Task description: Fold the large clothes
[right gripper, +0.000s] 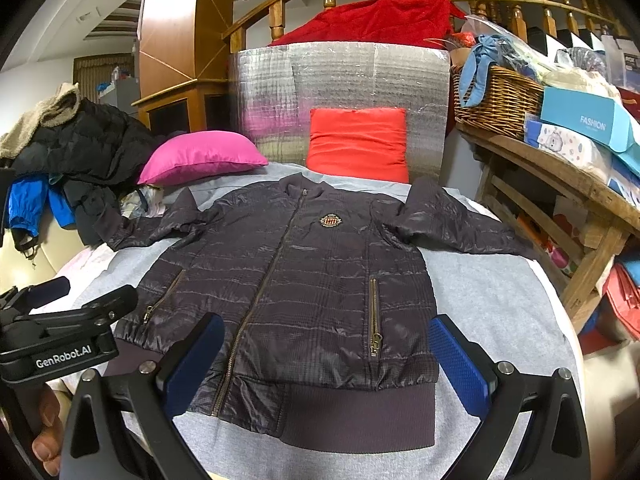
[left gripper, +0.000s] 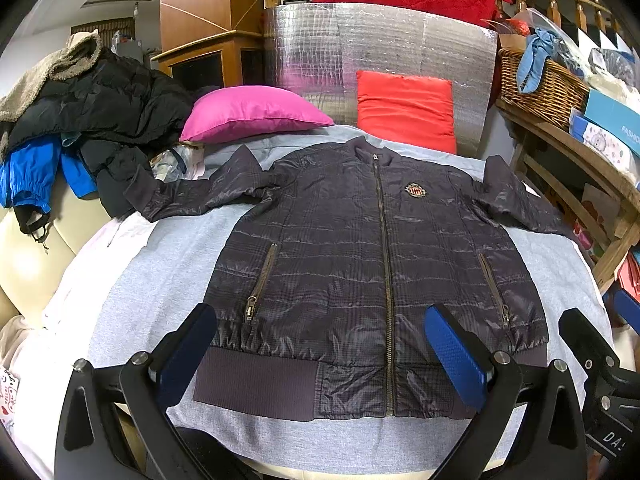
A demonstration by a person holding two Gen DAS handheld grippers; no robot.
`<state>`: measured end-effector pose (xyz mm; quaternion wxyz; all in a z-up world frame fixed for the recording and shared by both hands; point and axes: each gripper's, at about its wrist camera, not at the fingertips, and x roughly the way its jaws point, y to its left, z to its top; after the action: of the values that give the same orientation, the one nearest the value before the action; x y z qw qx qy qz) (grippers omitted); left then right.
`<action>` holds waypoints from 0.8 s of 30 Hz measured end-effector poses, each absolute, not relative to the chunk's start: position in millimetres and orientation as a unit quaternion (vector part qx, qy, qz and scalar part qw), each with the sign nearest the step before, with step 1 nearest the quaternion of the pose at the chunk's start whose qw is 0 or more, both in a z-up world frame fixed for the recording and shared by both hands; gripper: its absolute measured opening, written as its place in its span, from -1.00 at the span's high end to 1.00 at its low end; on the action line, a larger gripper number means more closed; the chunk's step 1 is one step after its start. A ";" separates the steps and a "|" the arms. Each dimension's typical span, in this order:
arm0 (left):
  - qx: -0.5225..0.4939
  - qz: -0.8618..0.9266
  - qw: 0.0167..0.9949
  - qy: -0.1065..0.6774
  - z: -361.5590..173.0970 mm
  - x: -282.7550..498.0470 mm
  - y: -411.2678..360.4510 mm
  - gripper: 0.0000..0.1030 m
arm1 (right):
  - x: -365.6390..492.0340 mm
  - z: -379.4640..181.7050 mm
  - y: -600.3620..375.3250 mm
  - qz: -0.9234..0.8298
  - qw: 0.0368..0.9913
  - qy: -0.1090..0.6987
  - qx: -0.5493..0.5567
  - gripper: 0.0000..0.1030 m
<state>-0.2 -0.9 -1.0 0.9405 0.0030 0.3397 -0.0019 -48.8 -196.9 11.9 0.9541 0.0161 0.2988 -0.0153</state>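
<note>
Dark quilted jacket (left gripper: 360, 264) spread flat, front up and zipped to the collar, on a grey sheet (left gripper: 160, 280) covering the bed; both sleeves angled outward, the ribbed hem nearest the cameras, a small embroidered crest (left gripper: 416, 191) on the chest beside the zip. Left gripper (left gripper: 320, 356) released, jaws at full spread, hovering over the hem with the blue pads (left gripper: 456, 356) clear of the fabric and nothing between them. Right gripper (right gripper: 328, 360) likewise released and wide apart above the hem, not touching the jacket (part of the left tool, with fingertips of the person's hand (right gripper: 48, 432) under it, visible at the lower left edge of the right wrist view). Behind the collar, a pink cushion (left gripper: 252, 114) lying flat and a red-orange cushion (left gripper: 406, 110) propped against a silver foil panel (left gripper: 380, 44). Off the left of the bed, a heap of dark and blue clothes (left gripper: 92, 120). To the right, a wooden shelf with a wicker basket (left gripper: 540, 88) and boxes.
</note>
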 end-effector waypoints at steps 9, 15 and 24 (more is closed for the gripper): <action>0.005 -0.003 0.946 0.324 -0.7 -4.3 -5.3 -1.00 | -50.8 11.7 -201.0 -0.017 0.954 0.298 0.021 -1.00; 0.001 -0.004 0.943 0.332 -0.8 -3.9 -5.2 -1.00 | -51.2 11.6 -200.8 -0.017 0.954 0.298 0.020 -1.00; 0.006 -0.002 0.943 0.332 -0.2 -4.8 -5.2 -1.00 | -51.7 11.7 -200.2 -0.016 0.954 0.298 0.019 -1.00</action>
<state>-4.8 -5.2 -0.2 0.9433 0.0065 0.3318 -0.0025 -51.7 -200.2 11.7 0.9542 0.0192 0.2980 -0.0162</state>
